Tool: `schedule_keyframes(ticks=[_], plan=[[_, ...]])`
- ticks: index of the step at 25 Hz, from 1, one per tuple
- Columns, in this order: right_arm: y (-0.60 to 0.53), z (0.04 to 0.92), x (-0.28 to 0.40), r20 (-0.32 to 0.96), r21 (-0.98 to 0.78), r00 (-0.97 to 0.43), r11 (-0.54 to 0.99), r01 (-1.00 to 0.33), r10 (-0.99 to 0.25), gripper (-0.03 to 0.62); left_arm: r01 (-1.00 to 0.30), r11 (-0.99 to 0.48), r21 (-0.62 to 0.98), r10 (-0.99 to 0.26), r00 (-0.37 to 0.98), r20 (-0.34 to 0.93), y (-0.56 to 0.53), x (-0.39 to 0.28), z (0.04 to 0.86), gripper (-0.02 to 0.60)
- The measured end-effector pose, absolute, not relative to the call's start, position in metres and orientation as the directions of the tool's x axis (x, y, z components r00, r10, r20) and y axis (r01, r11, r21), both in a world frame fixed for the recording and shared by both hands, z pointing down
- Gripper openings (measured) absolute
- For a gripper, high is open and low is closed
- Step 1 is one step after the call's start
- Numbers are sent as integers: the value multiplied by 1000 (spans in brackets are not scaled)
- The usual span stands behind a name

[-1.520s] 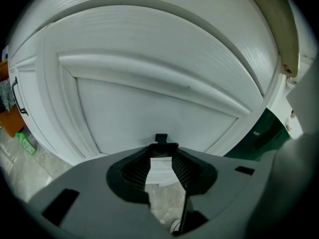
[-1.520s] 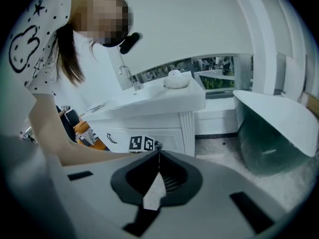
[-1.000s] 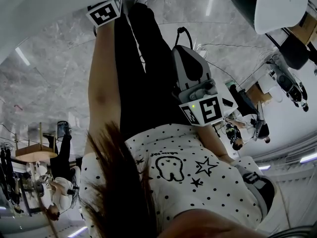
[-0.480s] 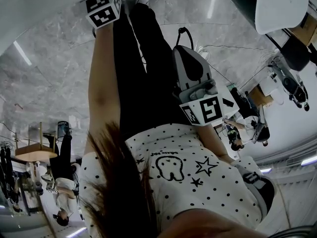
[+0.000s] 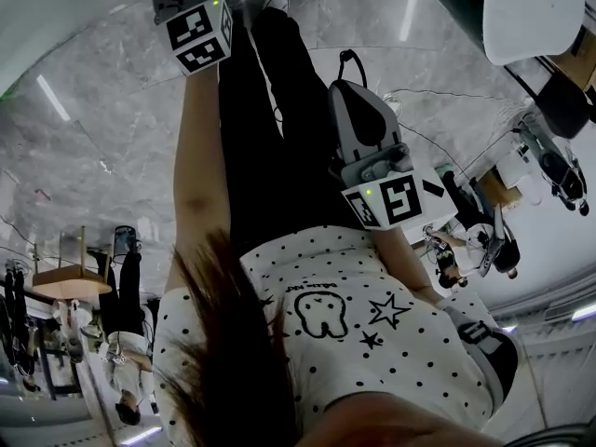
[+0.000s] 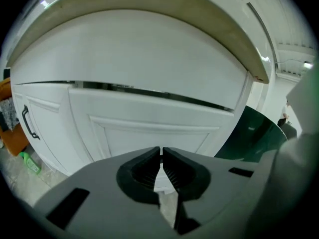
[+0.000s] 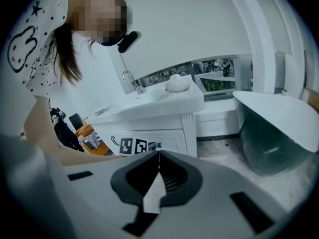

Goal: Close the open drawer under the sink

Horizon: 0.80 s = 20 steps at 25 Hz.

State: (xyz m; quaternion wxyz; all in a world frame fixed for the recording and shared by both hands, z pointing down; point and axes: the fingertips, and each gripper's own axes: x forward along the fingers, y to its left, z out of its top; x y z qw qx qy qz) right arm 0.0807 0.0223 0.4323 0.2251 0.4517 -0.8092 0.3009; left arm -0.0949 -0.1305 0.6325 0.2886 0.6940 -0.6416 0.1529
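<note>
The left gripper view faces the white cabinet front [image 6: 149, 133] below the countertop's edge [image 6: 164, 14]. A dark slit [image 6: 149, 92] runs across it, between a broad plain panel [image 6: 139, 54] above and a framed panel below. How far any drawer stands out, I cannot tell. My left gripper [image 6: 161, 151] hangs just before the framed panel; its jaws have just been closing and now meet, with nothing between them. My right gripper [image 7: 159, 154] is shut and empty, farther back, looking at the sink cabinet [image 7: 164, 133] with its faucet [image 7: 130, 78].
A dark green tub [image 7: 279, 133] stands right of the cabinet. A black door handle [image 6: 27, 123], an orange thing [image 6: 10, 128] and a green thing on the floor [image 6: 30, 163] lie to the left. The person's dotted shirt [image 5: 372, 333] fills the lower head view.
In the head view the left gripper's marker cube has shifted slightly down the picture and looks larger. The right gripper has hardly moved.
</note>
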Motion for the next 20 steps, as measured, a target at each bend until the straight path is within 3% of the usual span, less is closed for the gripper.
schedule_keyframes(ticks=[20], plan=[[-27, 436, 65, 539, -233, -540, 501, -833, -647, 14, -976, -63, 207, -812, 171, 558, -121, -95, 591, 5]])
